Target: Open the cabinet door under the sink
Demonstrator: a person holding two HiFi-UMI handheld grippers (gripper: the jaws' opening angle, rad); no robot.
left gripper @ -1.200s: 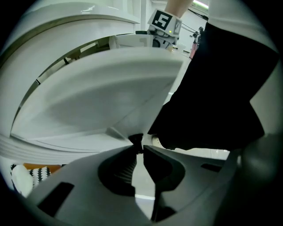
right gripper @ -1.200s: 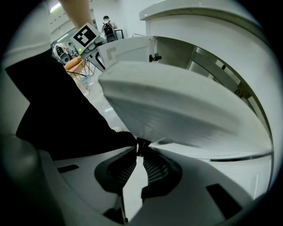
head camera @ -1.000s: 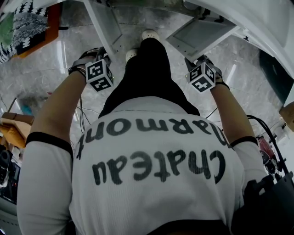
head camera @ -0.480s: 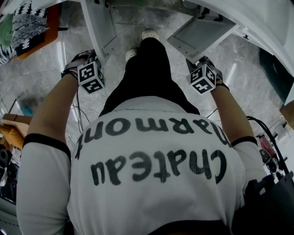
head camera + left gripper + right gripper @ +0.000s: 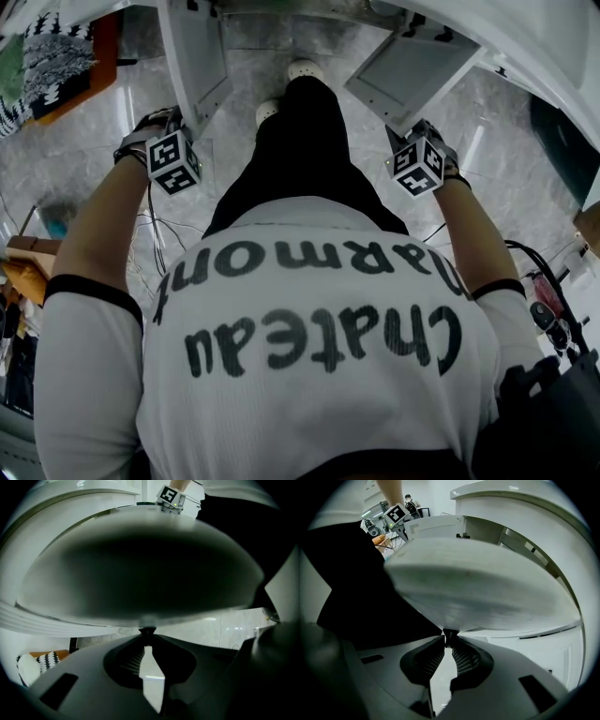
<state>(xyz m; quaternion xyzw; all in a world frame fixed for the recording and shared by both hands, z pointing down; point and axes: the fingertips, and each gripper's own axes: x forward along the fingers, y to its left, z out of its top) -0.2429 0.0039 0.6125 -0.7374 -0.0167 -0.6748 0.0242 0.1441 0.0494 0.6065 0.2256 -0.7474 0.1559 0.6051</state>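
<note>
left gripper [image 5: 171,129], clamped on the left door [image 5: 192,56] edge, had swung it wider leftward. right gripper [image 5: 418,139] stayed clamped on the open right door [image 5: 398,77]. opening looked nearly complete.

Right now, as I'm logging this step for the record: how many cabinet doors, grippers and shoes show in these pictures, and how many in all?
Cabinet doors: 2, the left door and the right door, both swung open.
Grippers: 2, the left gripper shut on the left door, the right gripper shut on the right door.
White shoes: 2.
Total: 6.
</note>
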